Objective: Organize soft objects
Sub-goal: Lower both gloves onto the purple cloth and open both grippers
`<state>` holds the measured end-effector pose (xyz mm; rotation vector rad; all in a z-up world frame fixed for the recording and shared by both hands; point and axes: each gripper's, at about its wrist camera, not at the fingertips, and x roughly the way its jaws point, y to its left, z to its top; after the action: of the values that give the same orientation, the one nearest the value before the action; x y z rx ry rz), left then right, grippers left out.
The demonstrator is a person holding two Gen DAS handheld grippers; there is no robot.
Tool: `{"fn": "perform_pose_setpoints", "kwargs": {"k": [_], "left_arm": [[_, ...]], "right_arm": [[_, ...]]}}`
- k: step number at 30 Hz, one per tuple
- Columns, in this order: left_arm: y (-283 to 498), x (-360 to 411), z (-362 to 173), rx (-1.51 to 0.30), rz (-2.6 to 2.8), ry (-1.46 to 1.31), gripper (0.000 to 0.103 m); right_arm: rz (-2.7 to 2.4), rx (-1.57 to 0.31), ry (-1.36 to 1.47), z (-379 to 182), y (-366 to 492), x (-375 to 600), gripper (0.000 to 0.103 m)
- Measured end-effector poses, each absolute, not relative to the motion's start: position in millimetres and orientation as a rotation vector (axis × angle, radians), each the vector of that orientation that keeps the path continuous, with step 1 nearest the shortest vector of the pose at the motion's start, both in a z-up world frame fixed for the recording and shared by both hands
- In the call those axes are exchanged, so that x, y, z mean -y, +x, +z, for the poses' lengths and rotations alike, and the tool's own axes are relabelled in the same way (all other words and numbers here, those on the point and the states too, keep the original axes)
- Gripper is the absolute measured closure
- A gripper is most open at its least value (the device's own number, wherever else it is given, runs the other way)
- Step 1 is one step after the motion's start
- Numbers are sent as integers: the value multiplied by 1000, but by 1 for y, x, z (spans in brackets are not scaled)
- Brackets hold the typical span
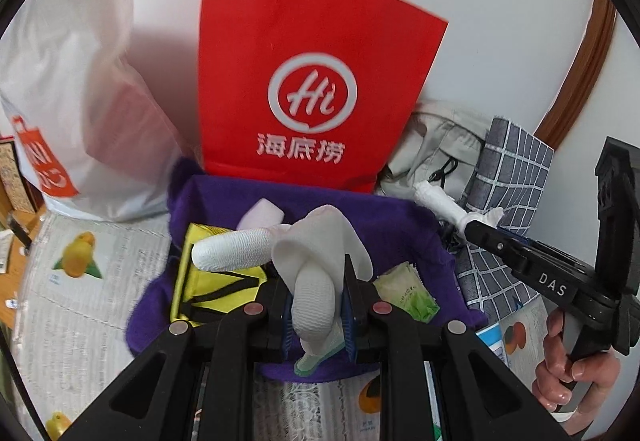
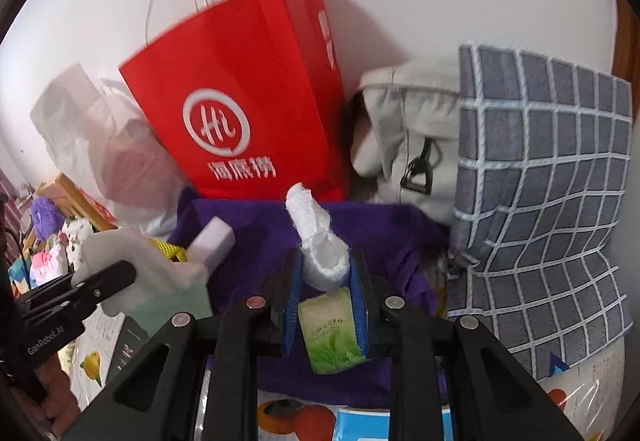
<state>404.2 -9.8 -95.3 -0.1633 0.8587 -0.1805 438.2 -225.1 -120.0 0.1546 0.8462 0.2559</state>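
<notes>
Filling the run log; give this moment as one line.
left gripper: shut on white glove | right gripper: shut on white roll | both above purple cloth

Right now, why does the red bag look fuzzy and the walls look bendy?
In the left wrist view the red bag is fairly sharp, with a soft shadow on the wall; in the right wrist view the red bag is smeared at its edges, probably motion blur. Both fisheye views curve straight lines near the rim.
</notes>
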Motion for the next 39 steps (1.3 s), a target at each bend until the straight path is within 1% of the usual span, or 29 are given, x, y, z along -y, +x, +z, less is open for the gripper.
{"fn": "perform_pose_setpoints", "kwargs": {"k": [14, 19, 31, 33, 35, 36, 37, 38, 39], "left_arm": [[424, 16, -122, -925, -209, -146, 84], [431, 18, -139, -973, -226, -160, 84], [437, 24, -156, -1017, -194, -131, 83], [437, 24, -157, -1021, -199, -134, 80], [438, 23, -157, -1024, -200, -140, 78], [439, 23, -157, -1024, -201, -142, 77], [439, 23, -157, -1024, -203, -148, 77], [439, 22, -157, -1024, -205, -153, 74], [439, 21, -157, -1022, -208, -160, 72]], "right_arm": [[217, -929, 122, -167, 464, 230, 80], [213, -979, 115, -185, 472, 223, 80], [234, -1061, 175, -202, 480, 228, 80], [240, -1070, 169, -204, 481, 226, 80], [242, -1070, 163, -204, 480, 222, 78], [247, -1070, 159, -204, 480, 220, 73], [257, -1069, 155, -203, 479, 218, 64], [262, -1065, 152, -202, 479, 217, 59], [267, -1060, 150, -200, 479, 215, 50]]}}
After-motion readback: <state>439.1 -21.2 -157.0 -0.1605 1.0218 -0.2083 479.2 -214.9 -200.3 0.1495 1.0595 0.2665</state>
